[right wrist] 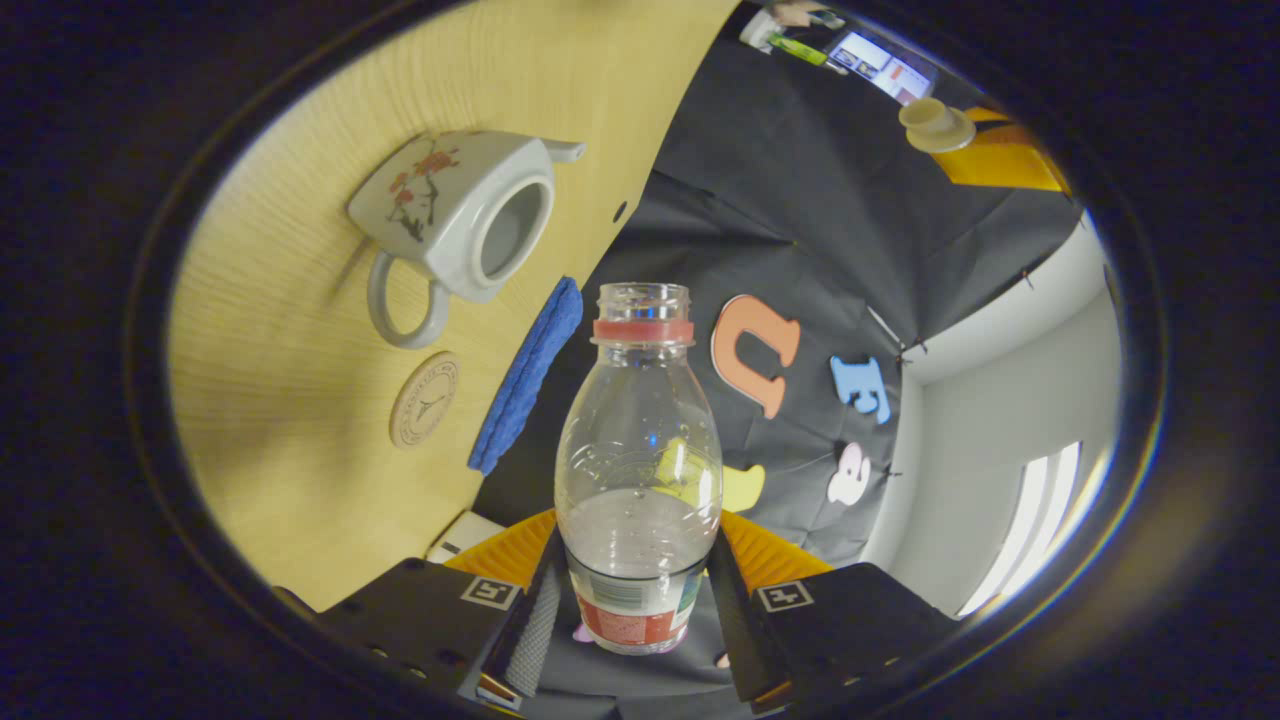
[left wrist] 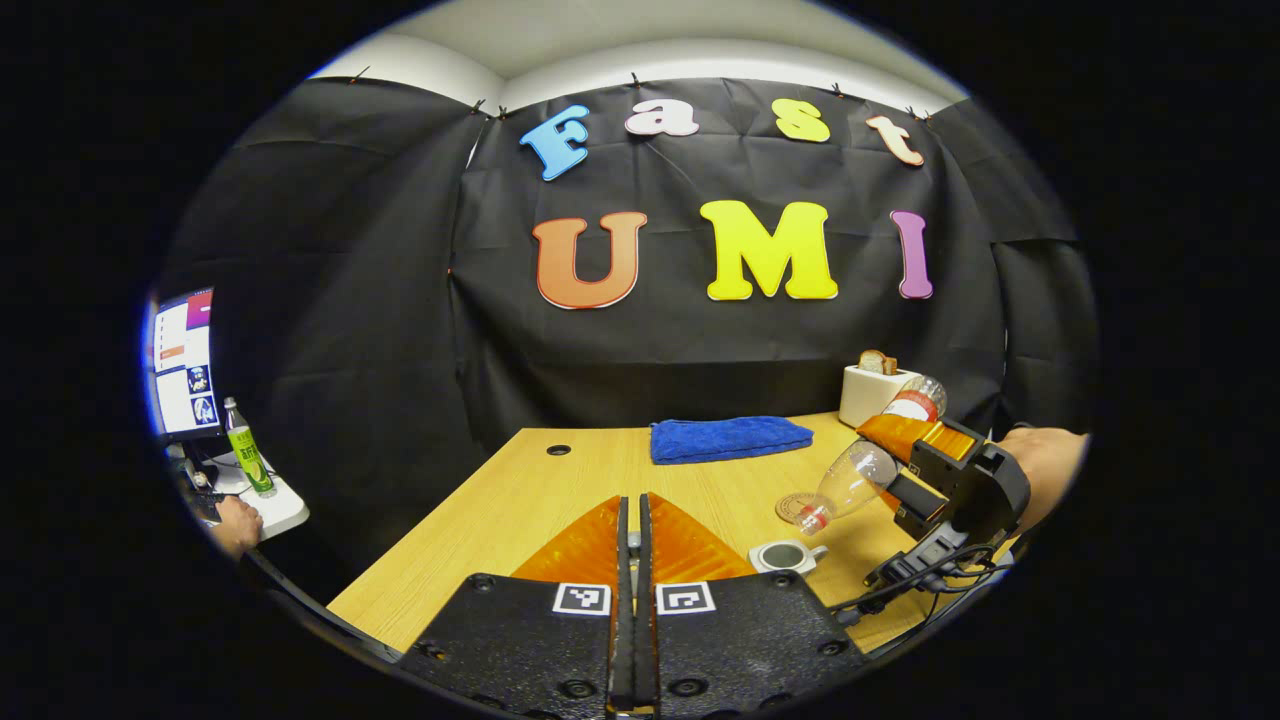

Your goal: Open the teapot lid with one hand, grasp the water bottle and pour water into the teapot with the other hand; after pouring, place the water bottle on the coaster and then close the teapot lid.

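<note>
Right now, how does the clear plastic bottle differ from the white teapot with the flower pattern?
The clear plastic water bottle is see-through, tall and narrow; the white flowered ceramic teapot is opaque and squat with a loop handle. The bottle is held tilted in the air, mouth aimed down toward the teapot, by the right hand-held gripper; the teapot stands on the wooden table. Both are open on top, cap and lid off.
</note>
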